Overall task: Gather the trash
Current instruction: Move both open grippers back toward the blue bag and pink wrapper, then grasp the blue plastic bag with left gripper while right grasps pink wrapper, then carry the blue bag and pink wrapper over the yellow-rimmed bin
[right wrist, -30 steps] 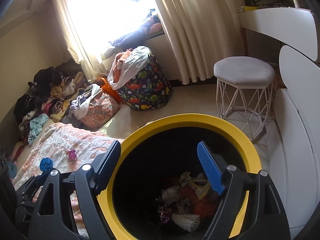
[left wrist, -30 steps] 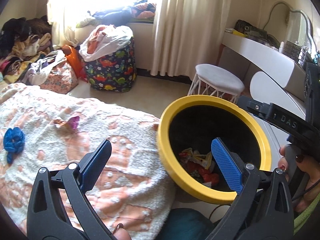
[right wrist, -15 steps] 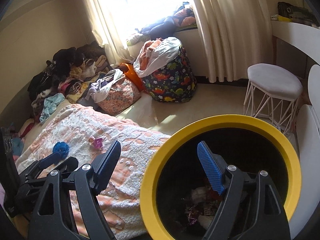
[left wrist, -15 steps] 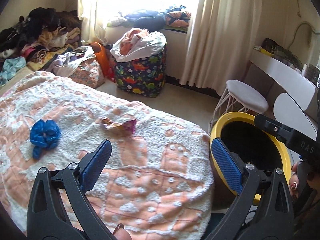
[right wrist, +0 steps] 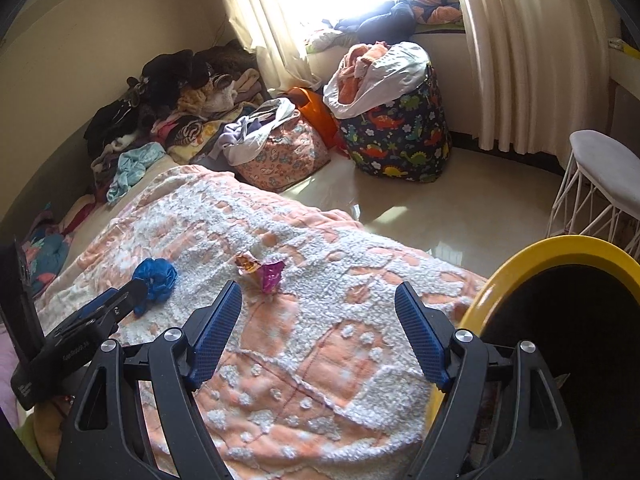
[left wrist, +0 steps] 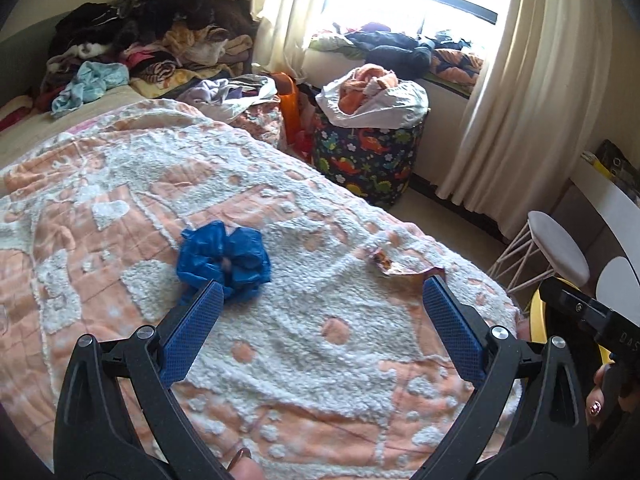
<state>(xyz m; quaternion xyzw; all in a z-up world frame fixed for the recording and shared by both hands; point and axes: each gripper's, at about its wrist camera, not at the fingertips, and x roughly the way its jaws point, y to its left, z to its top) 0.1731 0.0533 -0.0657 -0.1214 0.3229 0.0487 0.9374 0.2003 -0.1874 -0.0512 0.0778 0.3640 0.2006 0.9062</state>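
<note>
On the bed (left wrist: 320, 360), a blue wad (left wrist: 224, 260) and wrapper (right wrist: 264, 272) lie apart; both grippers' fingers (left wrist: 192, 332) (right wrist: 420, 336) hang released, empty.

Crumpled bag (left wrist: 224, 261) left of wrapper (left wrist: 400, 266) on blanket (left wrist: 320, 344)

Only the letters "DAS" can be read – white on the right claw's (left wrist: 592, 316) black body – nothing else legible
</note>
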